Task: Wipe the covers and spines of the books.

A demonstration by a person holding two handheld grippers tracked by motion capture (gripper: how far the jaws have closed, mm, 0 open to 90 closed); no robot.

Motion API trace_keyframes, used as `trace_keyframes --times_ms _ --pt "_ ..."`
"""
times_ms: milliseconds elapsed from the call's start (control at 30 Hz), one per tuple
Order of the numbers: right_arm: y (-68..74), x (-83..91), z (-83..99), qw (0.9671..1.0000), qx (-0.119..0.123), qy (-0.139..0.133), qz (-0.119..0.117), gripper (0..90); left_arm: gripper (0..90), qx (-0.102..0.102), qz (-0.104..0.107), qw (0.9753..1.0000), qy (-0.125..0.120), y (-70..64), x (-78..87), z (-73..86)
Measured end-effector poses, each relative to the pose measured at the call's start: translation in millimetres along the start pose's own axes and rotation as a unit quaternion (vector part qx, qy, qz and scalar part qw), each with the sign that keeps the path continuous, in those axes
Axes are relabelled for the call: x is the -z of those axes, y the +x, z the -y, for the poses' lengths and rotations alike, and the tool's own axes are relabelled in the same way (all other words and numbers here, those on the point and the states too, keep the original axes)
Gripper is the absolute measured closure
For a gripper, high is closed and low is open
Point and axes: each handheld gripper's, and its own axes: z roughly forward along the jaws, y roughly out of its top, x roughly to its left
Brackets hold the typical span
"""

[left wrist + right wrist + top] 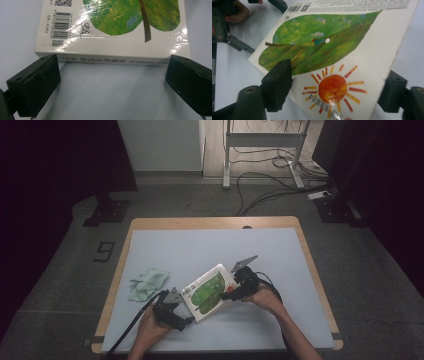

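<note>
Table (150, 224): wooden top with a pale brown rim showing along the far edge and both sides; covered almost wholly by a light blue-grey mat (210, 252); stands on a grey floor (60, 270). Lying on the mat: one picture book (207, 291), flat, cover up with a green leaf, set at an angle near the front middle; one crumpled pale green cloth (148, 283), left of the book and apart from it.
</note>
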Motion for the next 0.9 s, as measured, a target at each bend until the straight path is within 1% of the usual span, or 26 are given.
trace_keyframes --times_ms 200,467,533,667,733,900 --pt "-0.2 5.1 3.7 1.0000 0.007 -0.003 -0.002 33.5 0.0 0.005 -0.005 1.0000 0.002 0.3 1.5 0.6" --pt "-1.8 10.9 15.4 0.9998 0.016 -0.012 -0.010 42.4 0.0 0.035 0.000 0.9994 -0.005 7.6 3.0 -0.4" --pt "-1.7 12.3 17.5 0.9997 0.018 -0.014 -0.012 44.0 0.0 0.041 -0.001 0.9992 -0.005 9.3 2.9 -1.0" --pt "0.0 15.1 19.5 0.9994 0.029 -0.018 -0.010 46.7 0.0 0.047 -0.001 0.9989 -0.006 12.4 1.0 -4.0" --pt "1.6 17.0 20.2 0.9991 0.035 -0.021 -0.009 47.9 0.0 0.051 0.007 0.9986 -0.009 14.2 -0.1 -5.8" --pt "4.7 21.5 22.4 0.9984 0.047 -0.029 -0.008 50.5 0.0 0.058 0.016 0.9981 -0.010 17.9 -0.9 -8.9"
